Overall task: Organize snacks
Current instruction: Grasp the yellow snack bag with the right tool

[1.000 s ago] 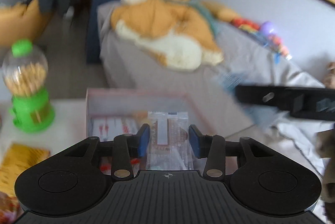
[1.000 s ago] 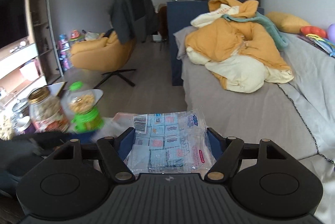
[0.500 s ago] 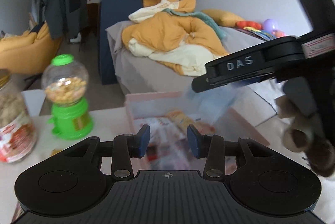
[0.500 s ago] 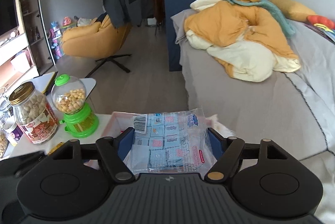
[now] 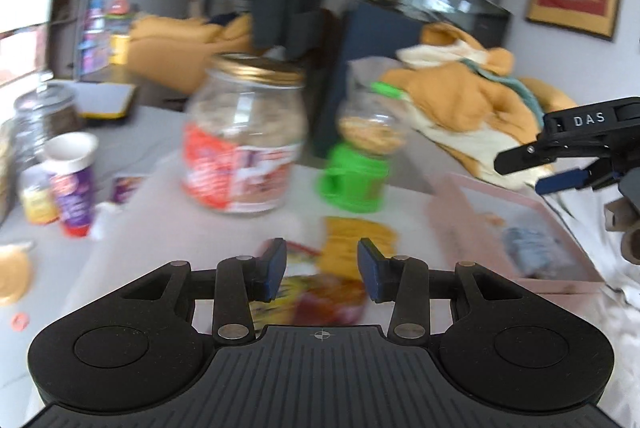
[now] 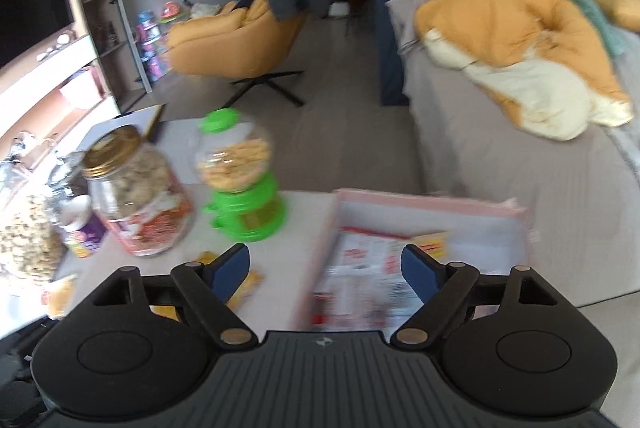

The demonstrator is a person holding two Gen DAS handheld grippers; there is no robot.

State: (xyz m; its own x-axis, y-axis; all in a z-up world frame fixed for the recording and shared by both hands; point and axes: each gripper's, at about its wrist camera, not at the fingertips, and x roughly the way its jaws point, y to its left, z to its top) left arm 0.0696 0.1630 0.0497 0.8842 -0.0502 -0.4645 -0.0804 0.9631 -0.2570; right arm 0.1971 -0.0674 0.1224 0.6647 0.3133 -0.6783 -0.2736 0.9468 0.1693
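My left gripper [image 5: 322, 270] is open and holds nothing. It hovers over loose snack packets on the white table, a yellow packet [image 5: 356, 244] and a blurred red and yellow one [image 5: 320, 296]. My right gripper [image 6: 326, 264] hangs over the left edge of the pink box [image 6: 432, 202], and its jaws are opening with nothing between them. A white and red packet [image 6: 360, 268] lies in the box. In the left wrist view a blue packet [image 5: 524, 252] lies in the box under the right gripper [image 5: 520, 174].
A gold-lidded jar [image 5: 244, 136] and a green candy dispenser [image 5: 360, 156] stand behind the packets. A purple and white tube [image 5: 72, 184] and more jars stand at the left. A grey bed with an orange blanket [image 6: 520, 40] lies beyond the box.
The left gripper let go of a clear packet over the box and swung left to the loose packets. The right gripper moved over the box, opened, and the blue packet left its jaws.
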